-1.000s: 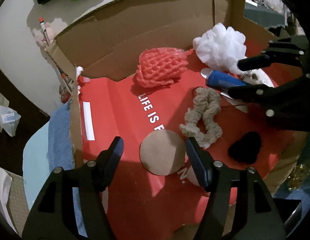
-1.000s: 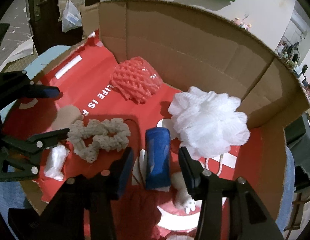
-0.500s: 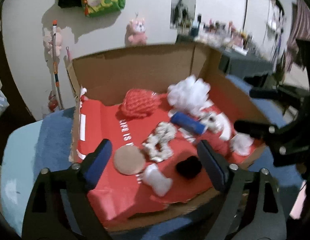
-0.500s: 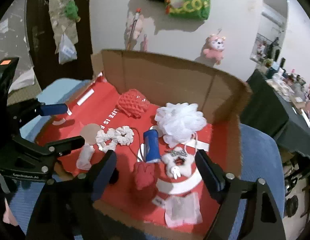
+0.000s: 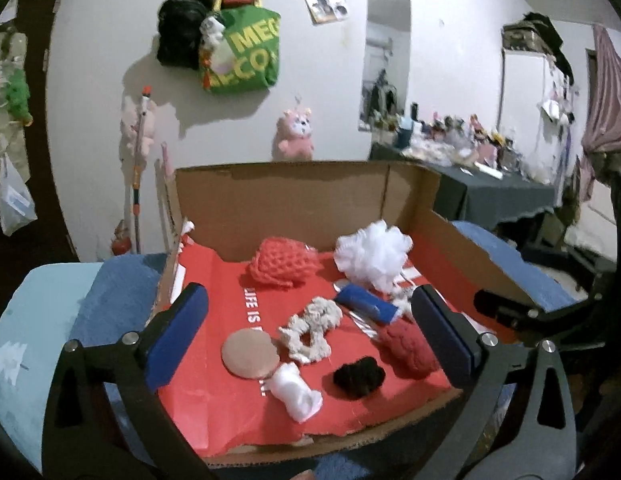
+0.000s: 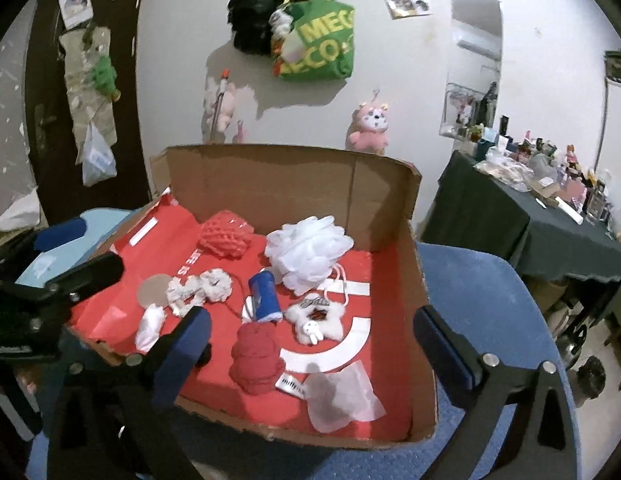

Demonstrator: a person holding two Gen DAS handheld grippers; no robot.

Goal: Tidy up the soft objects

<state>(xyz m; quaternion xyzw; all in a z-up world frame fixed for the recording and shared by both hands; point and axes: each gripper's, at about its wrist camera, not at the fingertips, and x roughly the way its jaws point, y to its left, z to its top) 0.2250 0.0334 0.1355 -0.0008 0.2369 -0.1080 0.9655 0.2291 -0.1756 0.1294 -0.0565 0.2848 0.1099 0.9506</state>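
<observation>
The soft things lie in the box (image 5: 462, 248), ahead of and below both my grippers: the blue roll (image 6: 264, 294) sits just beyond my right gripper (image 6: 310, 344), its long axis running away from me, far end tipped slightly left. The disc (image 5: 250, 354) and scrunchie (image 5: 312, 332) lie between the fingers of my left gripper (image 5: 310, 324), untouched. Both sets of jaws are opening wide, clamped on nothing.

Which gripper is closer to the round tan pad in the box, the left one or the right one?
Left. The round tan pad lies just ahead of the left gripper, toward its left finger. The right gripper faces the box's other side, with the pad far off to its left.
</observation>
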